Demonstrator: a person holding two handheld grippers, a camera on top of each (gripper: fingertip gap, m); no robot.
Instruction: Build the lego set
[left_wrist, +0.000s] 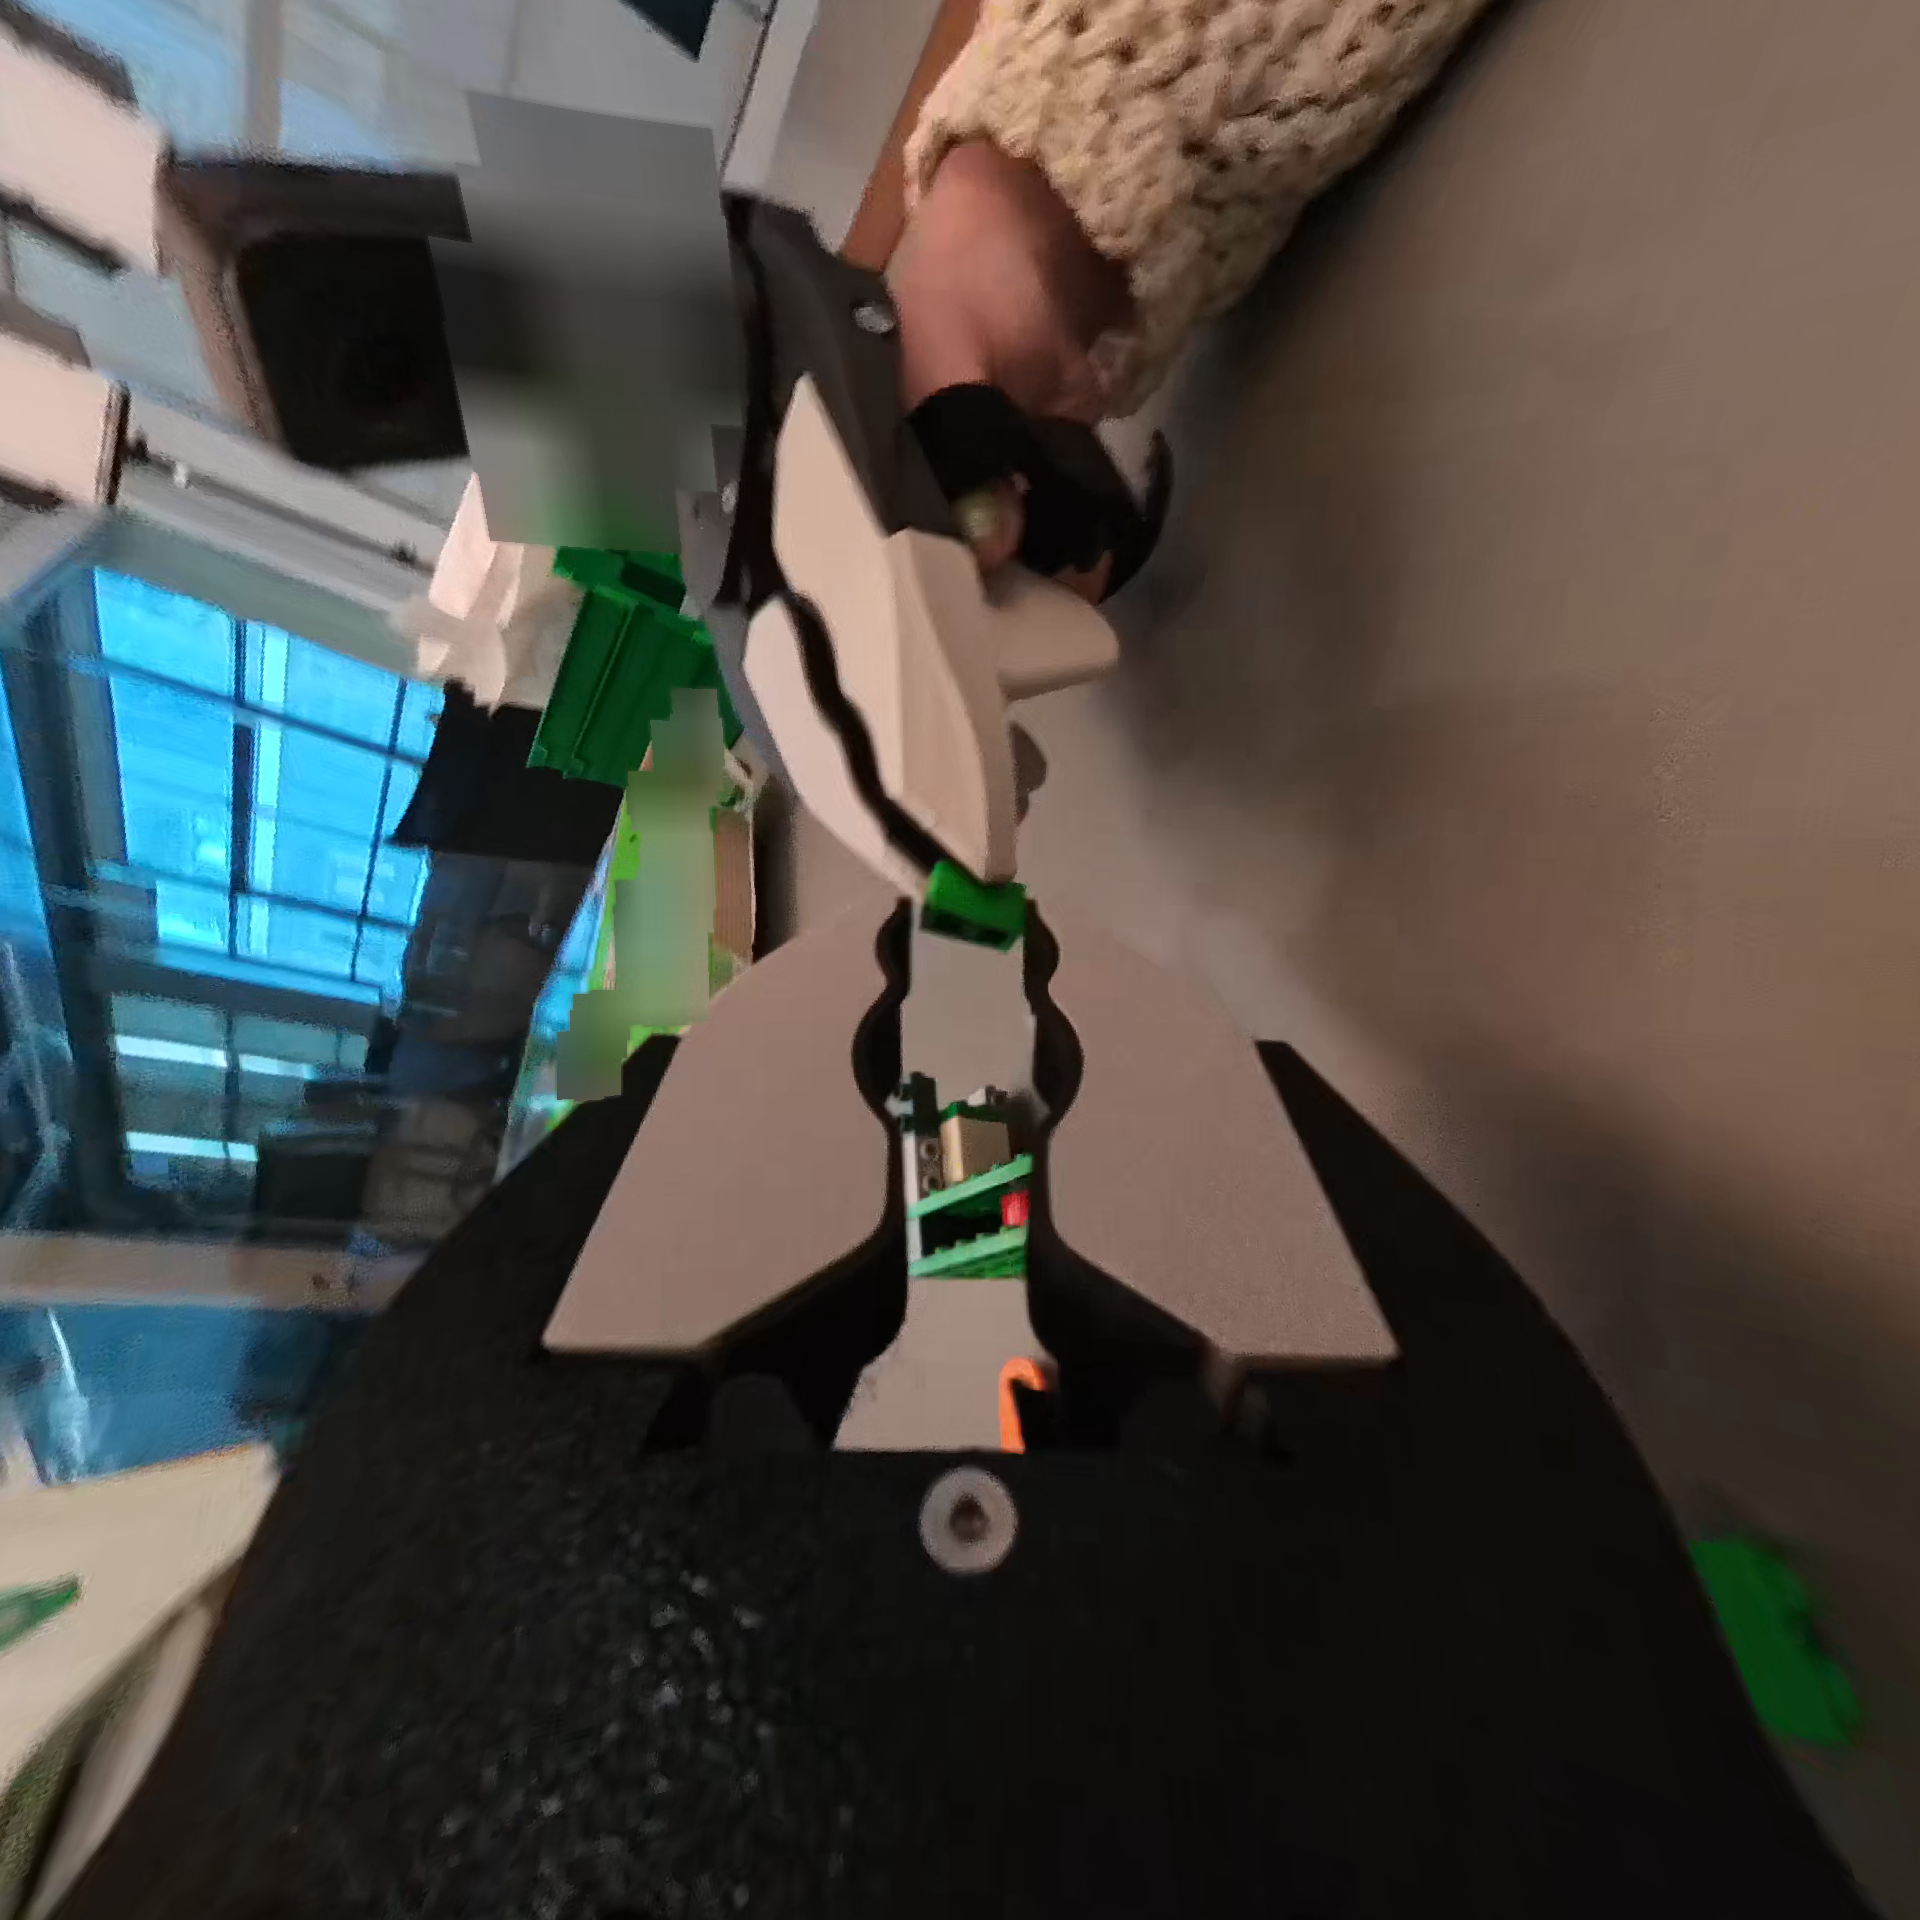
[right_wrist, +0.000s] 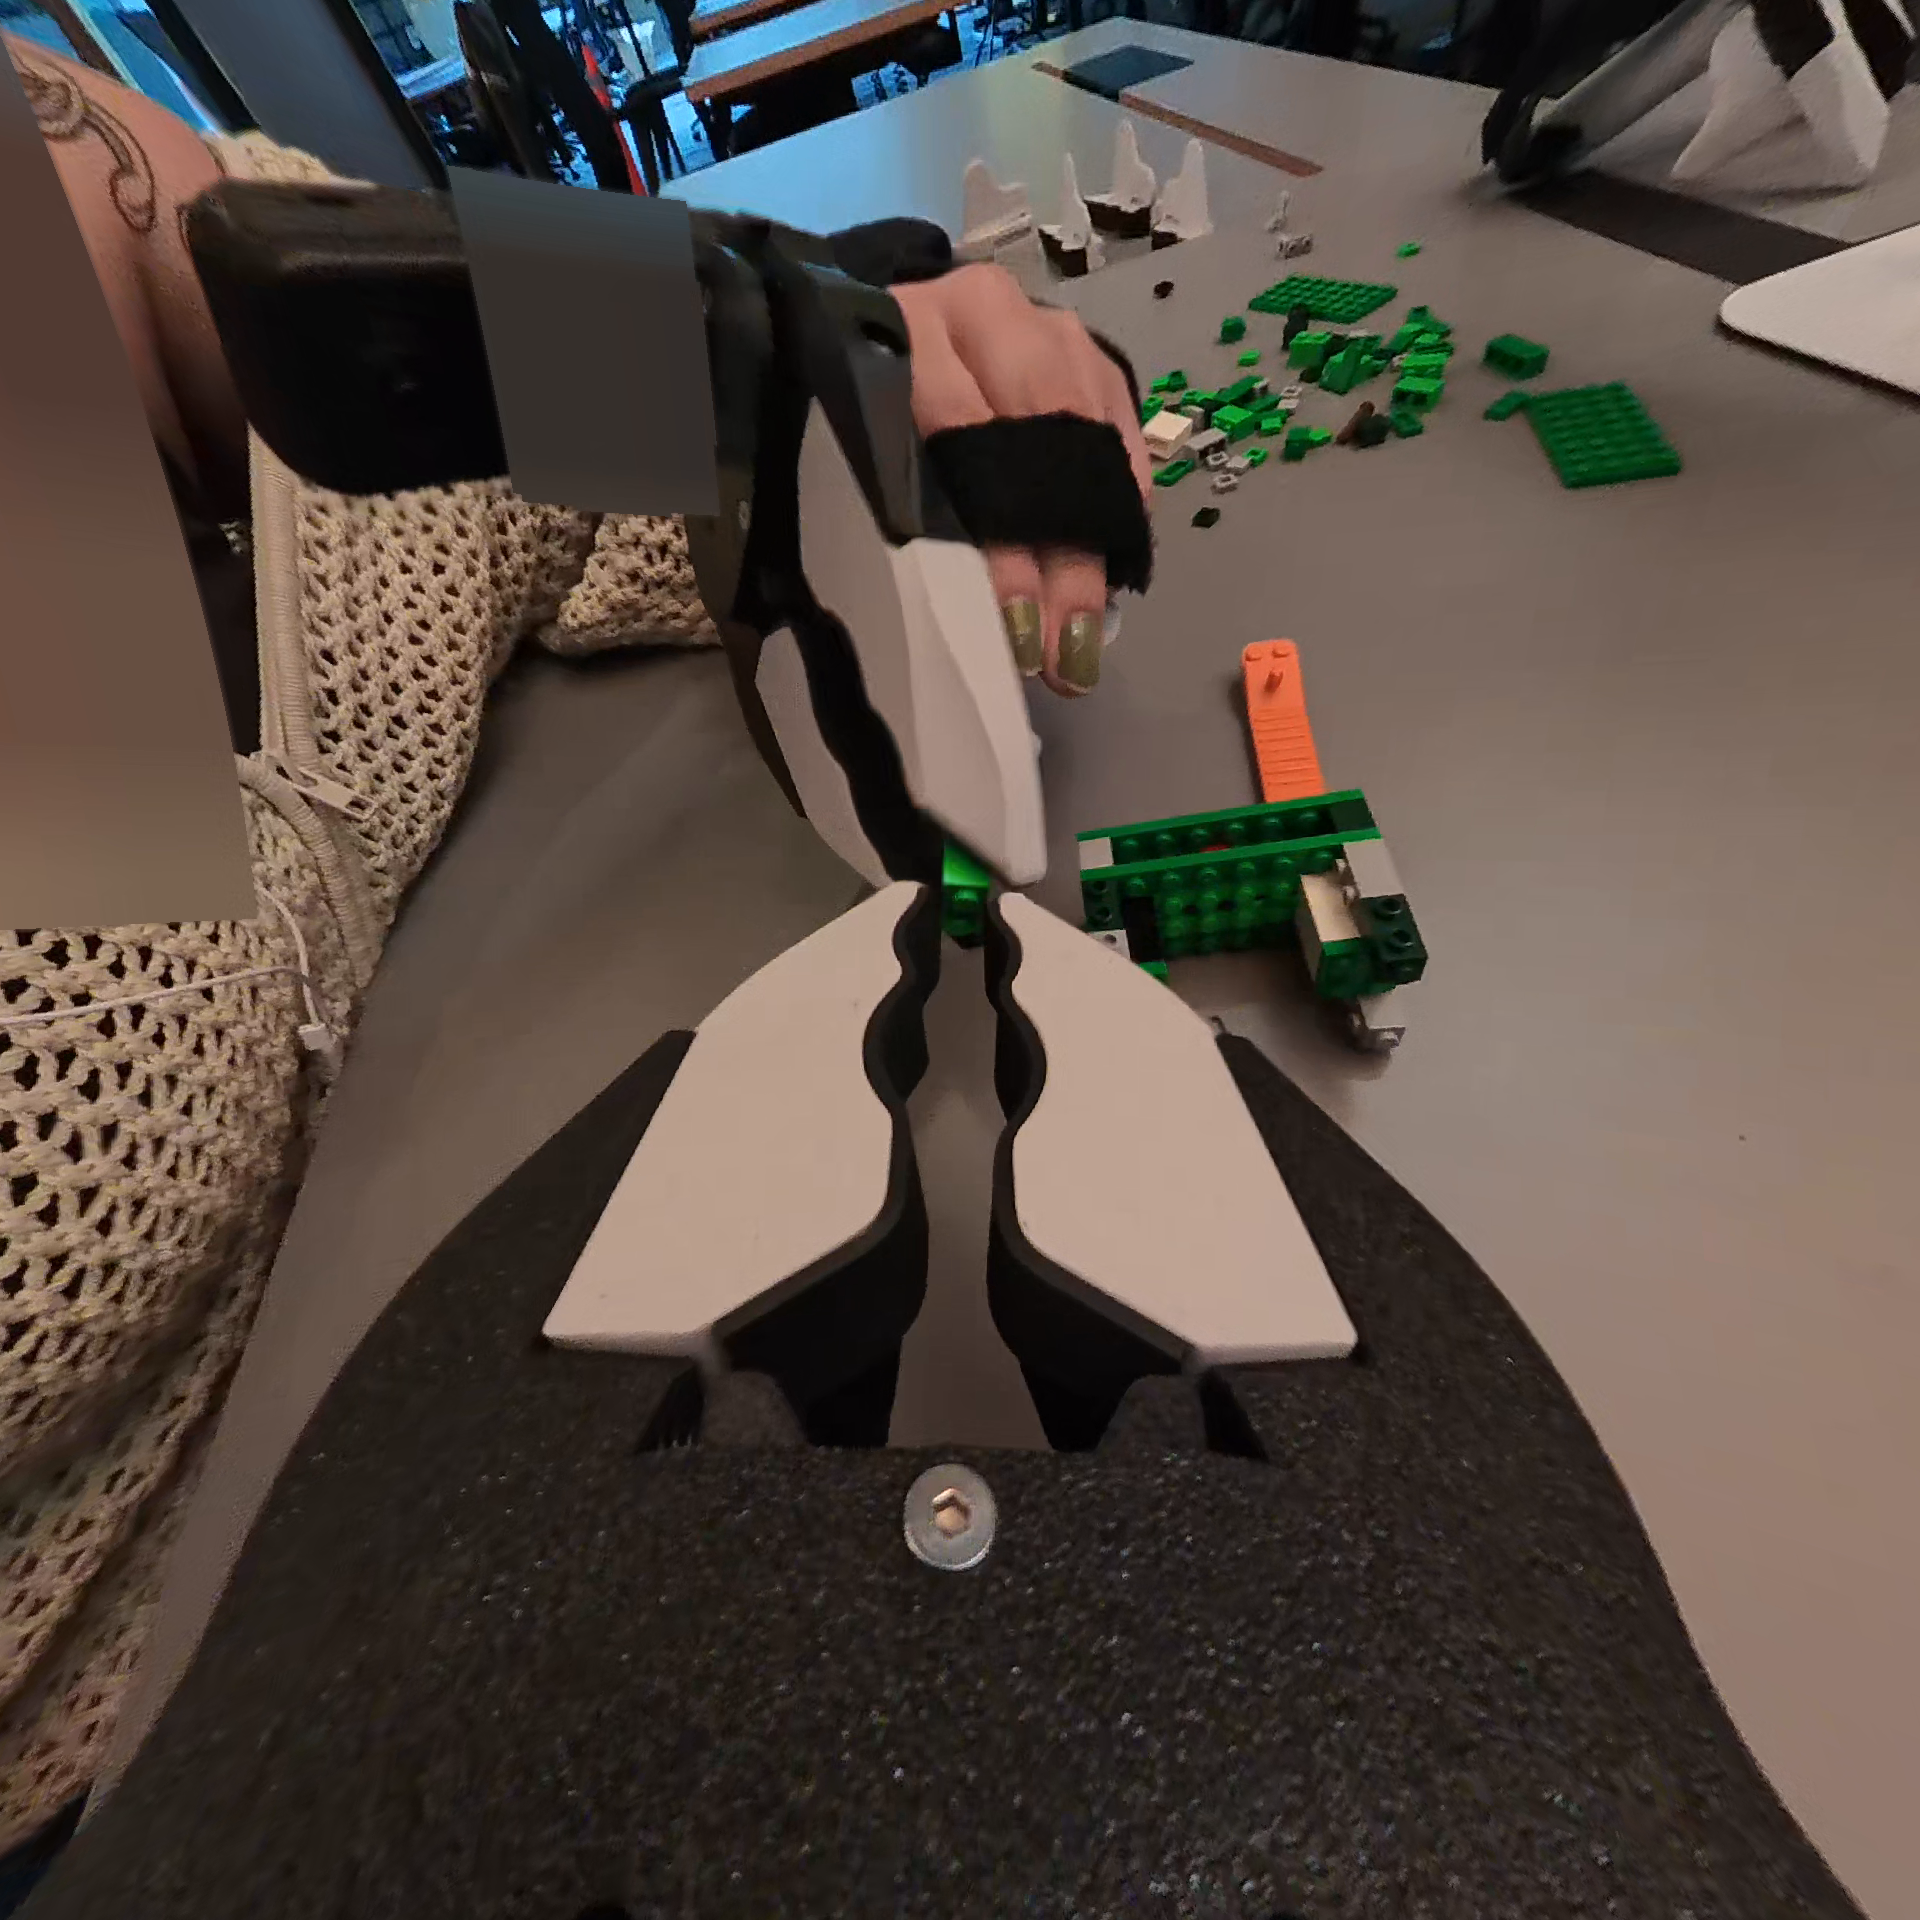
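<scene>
My left gripper is shut on a small green brick at its tips, held above the grey table. My right gripper meets it tip to tip and is shut on the same green brick. I cannot tell whether it is one brick or two pressed together. In the right wrist view the left gripper comes down from above. In the left wrist view the right gripper does the same. The part-built green, white and grey model lies on the table just right of the tips, and shows between the left fingers.
An orange brick separator lies behind the model. A pile of loose green bricks and two green plates lie farther back. White spare fingers stand at the rear. A person's knit sleeve fills the left.
</scene>
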